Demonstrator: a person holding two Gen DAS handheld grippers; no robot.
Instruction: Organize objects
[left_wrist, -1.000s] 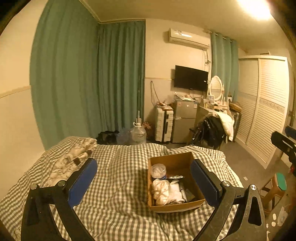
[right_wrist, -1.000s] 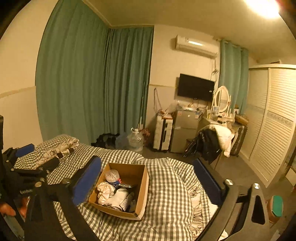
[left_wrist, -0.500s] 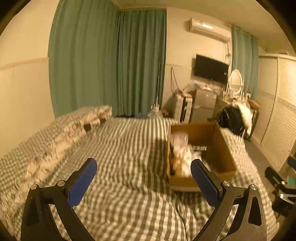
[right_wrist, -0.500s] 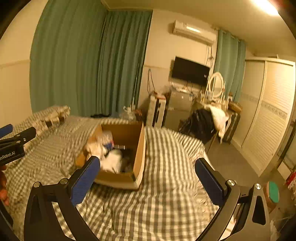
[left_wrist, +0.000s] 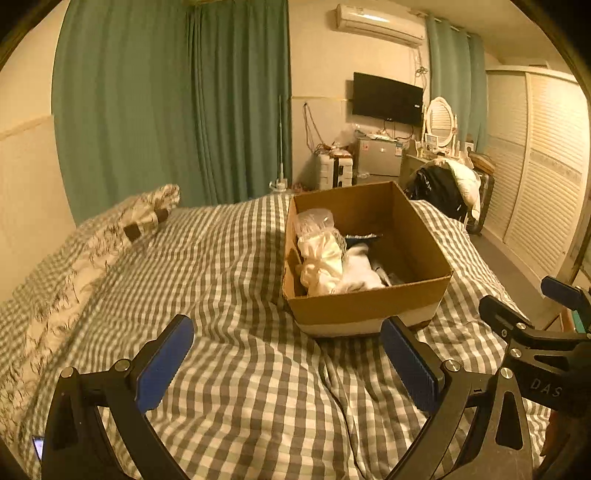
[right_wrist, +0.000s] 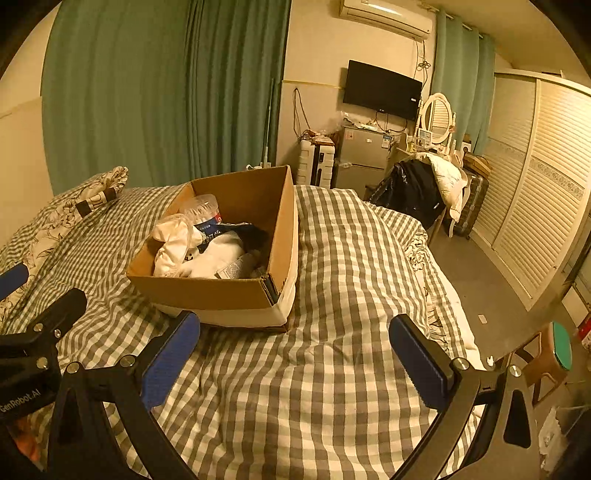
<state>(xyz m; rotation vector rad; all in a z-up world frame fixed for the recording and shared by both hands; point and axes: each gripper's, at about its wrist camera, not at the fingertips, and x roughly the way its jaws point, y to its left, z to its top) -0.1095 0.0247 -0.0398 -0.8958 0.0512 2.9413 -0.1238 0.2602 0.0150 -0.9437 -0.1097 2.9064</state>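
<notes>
Box nearer now, seemingly just beyond open left gripper fingertips.

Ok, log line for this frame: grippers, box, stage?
left gripper: open, empty | right gripper: open, empty | cardboard box: on checked bedspread, holds clothes and a plastic bottle | stage: approach, nothing grasped

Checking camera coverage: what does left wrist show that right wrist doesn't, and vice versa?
Left wrist only: the right gripper at its right edge, and a small lit screen at bottom left.

Right wrist only: the left gripper at its left edge, a green-topped stool on the floor, and blue print on a packet in the box.

Both: the open cardboard box of white items on the checked bedspread, the wall TV, and each view's own jaws wide open, holding nothing.
</notes>
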